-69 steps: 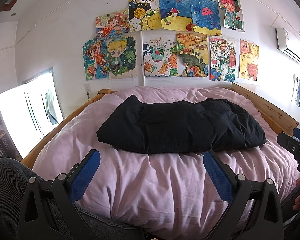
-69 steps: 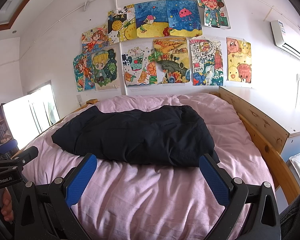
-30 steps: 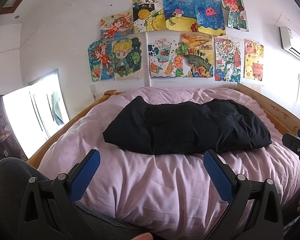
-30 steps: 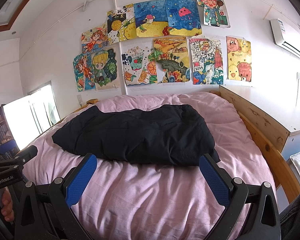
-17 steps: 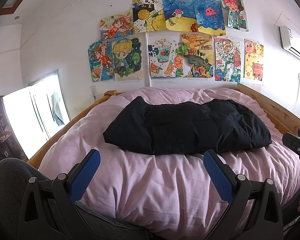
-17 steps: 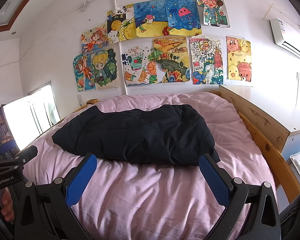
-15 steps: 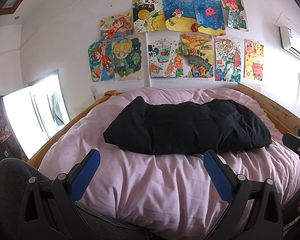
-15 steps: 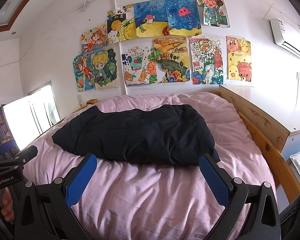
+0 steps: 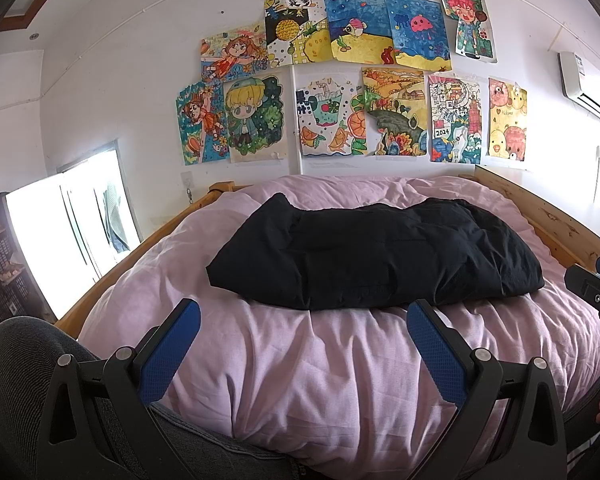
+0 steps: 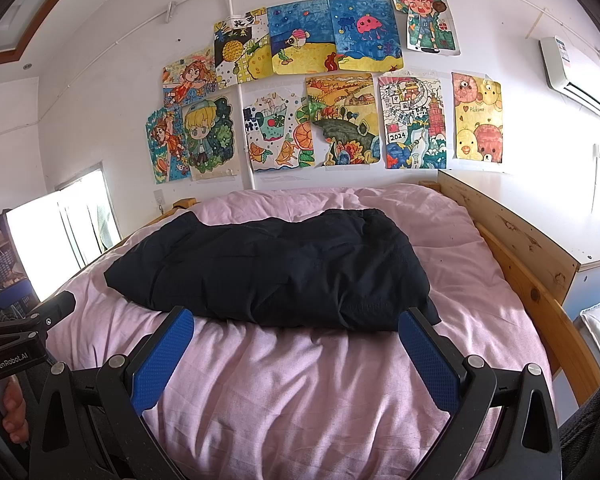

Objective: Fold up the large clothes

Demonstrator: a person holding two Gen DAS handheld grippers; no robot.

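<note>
A black garment lies folded in a long bundle across the middle of a bed with a pink cover. It also shows in the right wrist view on the pink cover. My left gripper is open and empty, held back from the garment's near edge. My right gripper is open and empty, also short of the near edge. The right gripper's body shows at the right edge of the left wrist view.
A wooden bed frame runs along the right side, with a white cabinet beyond it. Children's drawings cover the back wall. A bright window is at the left. An air conditioner hangs at the upper right.
The left wrist view has shifted slightly, so the garment sits a little further right and higher than 2.3 s ago. Both grippers stay open. The garment has not moved.
</note>
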